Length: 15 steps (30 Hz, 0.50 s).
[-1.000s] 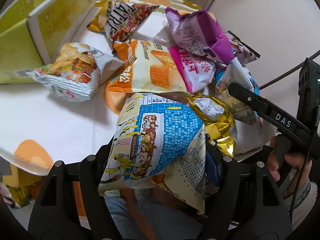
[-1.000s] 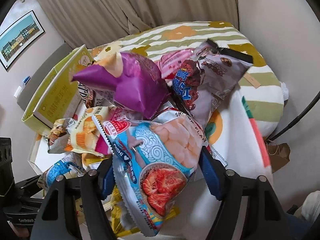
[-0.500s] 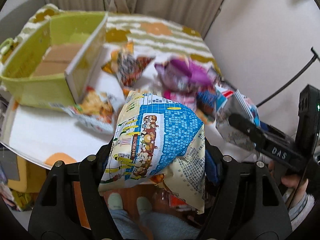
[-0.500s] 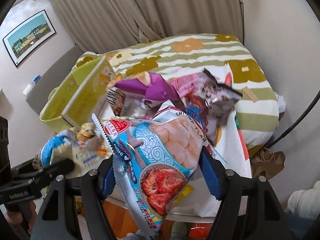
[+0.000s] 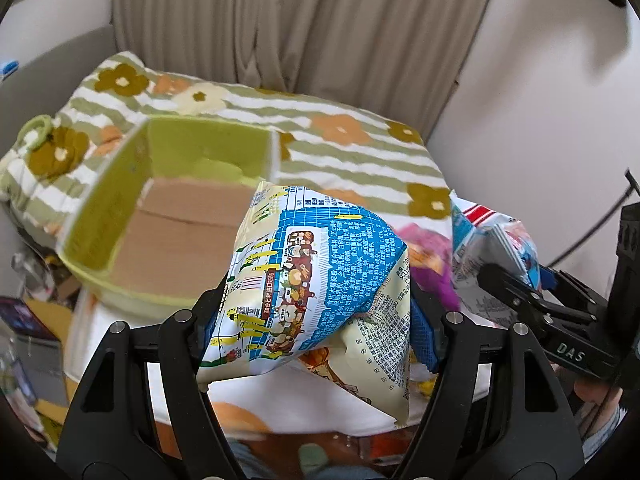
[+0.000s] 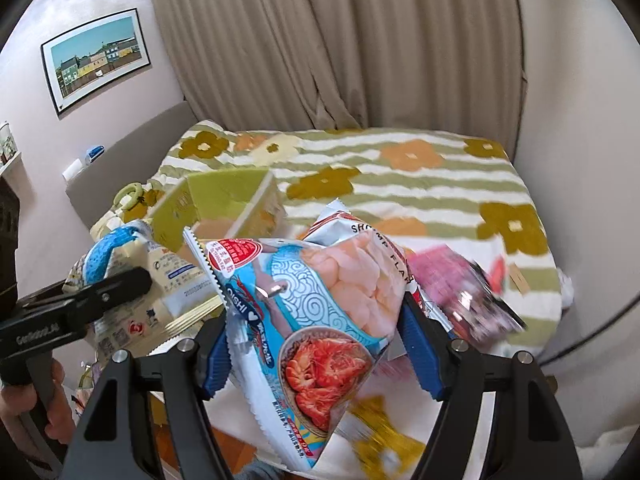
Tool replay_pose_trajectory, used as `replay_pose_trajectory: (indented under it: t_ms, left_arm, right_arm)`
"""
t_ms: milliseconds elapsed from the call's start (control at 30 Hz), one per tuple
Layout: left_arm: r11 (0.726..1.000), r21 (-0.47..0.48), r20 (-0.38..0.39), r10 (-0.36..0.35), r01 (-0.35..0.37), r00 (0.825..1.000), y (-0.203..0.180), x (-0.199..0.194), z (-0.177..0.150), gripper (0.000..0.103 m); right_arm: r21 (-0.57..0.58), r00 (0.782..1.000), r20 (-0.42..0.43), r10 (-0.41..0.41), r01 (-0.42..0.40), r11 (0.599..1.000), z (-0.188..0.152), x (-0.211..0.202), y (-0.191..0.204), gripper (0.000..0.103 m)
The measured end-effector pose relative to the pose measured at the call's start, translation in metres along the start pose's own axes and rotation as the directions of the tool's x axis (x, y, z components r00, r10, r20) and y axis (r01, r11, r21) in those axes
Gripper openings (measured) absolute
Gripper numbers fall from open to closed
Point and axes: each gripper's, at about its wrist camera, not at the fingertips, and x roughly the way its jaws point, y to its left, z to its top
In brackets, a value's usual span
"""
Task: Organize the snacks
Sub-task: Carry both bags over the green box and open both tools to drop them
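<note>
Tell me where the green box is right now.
The green box sits open on the bed at the left of the left wrist view, on the floral blanket, beyond the blue-and-cream snack bag in the left tongs.

Beige curtains (image 6: 360, 40) behind a floral-striped bedspread (image 6: 400, 176).

Left claw (image 5: 316, 320) and right claw (image 6: 316, 340) both angle downward, each clamped on a snack bag
</note>
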Motion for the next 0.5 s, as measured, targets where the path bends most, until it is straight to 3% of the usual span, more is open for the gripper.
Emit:
replay_pose_trajectory:
  t_ms: [300, 500]
  left_arm:
    - [0.999, 0.028, -0.062, 0.045, -0.044, 0.997, 0.122, 0.026, 0.069, 0.069]
    - [0.998, 0.06, -0.157, 0.027, -0.018, 0.987, 0.174, 0.068, 0.083, 0.07]
  right_arm:
    - [0.032, 0.999, -0.017, 0.033, -0.033, 0.999, 0.051, 0.07, 0.095, 0.069]
    - [0.066, 0.998, -0.065, 0.018, -0.014, 0.998, 0.065, 0.115, 0.143, 0.069]
